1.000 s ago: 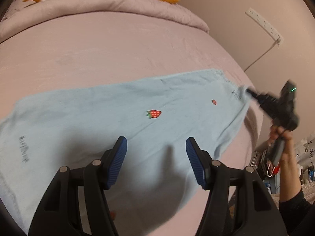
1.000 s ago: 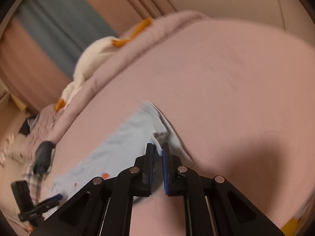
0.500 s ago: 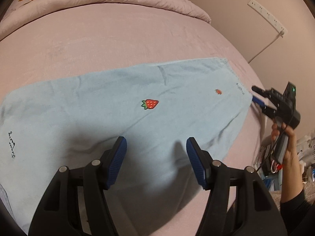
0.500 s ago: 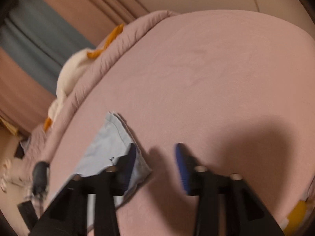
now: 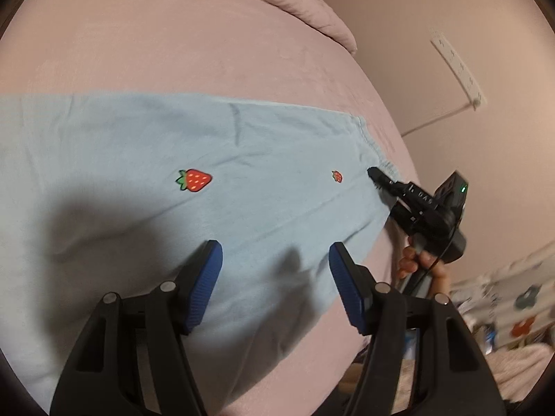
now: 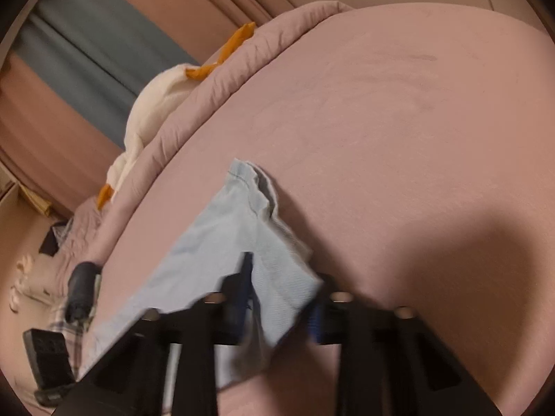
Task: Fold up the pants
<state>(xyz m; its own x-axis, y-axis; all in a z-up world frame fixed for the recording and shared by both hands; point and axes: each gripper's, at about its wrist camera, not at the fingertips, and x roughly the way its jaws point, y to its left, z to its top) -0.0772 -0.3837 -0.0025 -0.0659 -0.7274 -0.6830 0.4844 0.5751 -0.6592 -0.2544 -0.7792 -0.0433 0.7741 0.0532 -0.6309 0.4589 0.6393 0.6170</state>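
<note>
Pink bedding covers the bed (image 5: 173, 45) seen from the left wrist, with a rolled quilt (image 5: 312, 3) along its far edge and a white power strip (image 5: 458, 66) fixed to the wall beyond. Light blue pants (image 5: 138, 159) are spread flat across the bed, marked with a large strawberry patch (image 5: 193, 180) and a smaller one (image 5: 336, 175) nearer the far end. The left gripper (image 5: 275, 260) is held above the near part of the cloth with its jaws spread wide and nothing between them; the blue pads (image 5: 204, 287) are seen over the fabric, and contact cannot be confirmed. At the far end of the pants, the right gripper (image 5: 380, 178) is laid with its tips on the gathered hem, gripped from below by a hand (image 5: 419, 263).

Seen from the right wrist, the same pink bed (image 6: 399, 104) fills the frame, with a white and orange plush toy (image 6: 156, 104) lying behind the quilt and a grey-blue curtain (image 6: 86, 34) farther back. The end of the pants (image 6: 222, 242) is found directly in front of the right gripper (image 6: 281, 291), whose jaws are parted, with a corner of the cloth lying between them. Whether the fabric is pinched cannot be told, as the near part is blurred. The rumpled hem is seen just ahead of the tips.
</note>
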